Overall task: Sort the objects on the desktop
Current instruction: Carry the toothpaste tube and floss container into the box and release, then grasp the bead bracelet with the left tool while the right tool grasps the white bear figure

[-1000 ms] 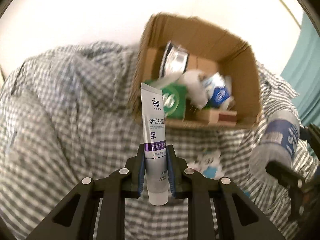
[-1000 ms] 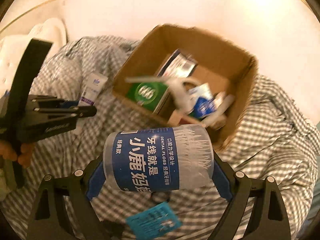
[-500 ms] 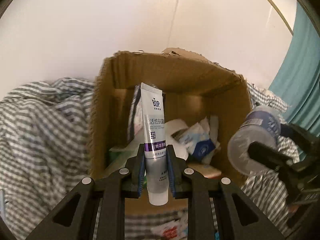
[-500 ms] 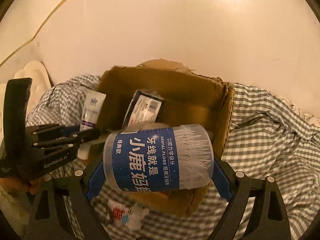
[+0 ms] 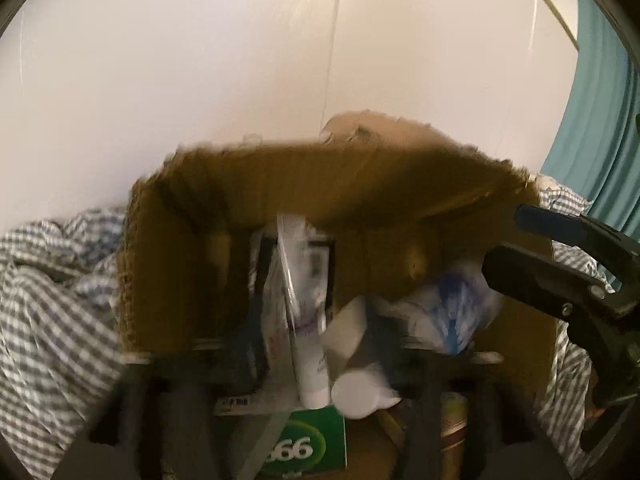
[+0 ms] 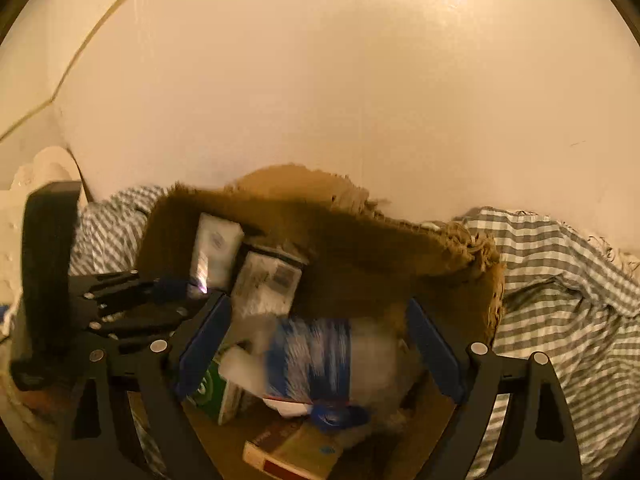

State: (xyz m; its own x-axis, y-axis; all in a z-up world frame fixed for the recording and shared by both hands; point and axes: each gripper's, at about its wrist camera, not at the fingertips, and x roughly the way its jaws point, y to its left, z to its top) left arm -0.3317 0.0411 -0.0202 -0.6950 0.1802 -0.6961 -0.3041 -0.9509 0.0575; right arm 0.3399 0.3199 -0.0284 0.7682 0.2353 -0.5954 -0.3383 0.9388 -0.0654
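Left wrist: toothpaste tube point(image 5: 308, 344) between opening jaws.

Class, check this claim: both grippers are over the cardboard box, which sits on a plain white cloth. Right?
Not quite. Both wrist views show the cardboard box on a grey-and-white checked cloth, not plain white. The left gripper and right gripper are over the box.

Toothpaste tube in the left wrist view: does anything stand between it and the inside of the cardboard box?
Nothing visible does. The toothpaste tube hangs over the open cardboard box, between the opening jaws of the left gripper. Below it lie only things in the box: a green carton and a white bottle.
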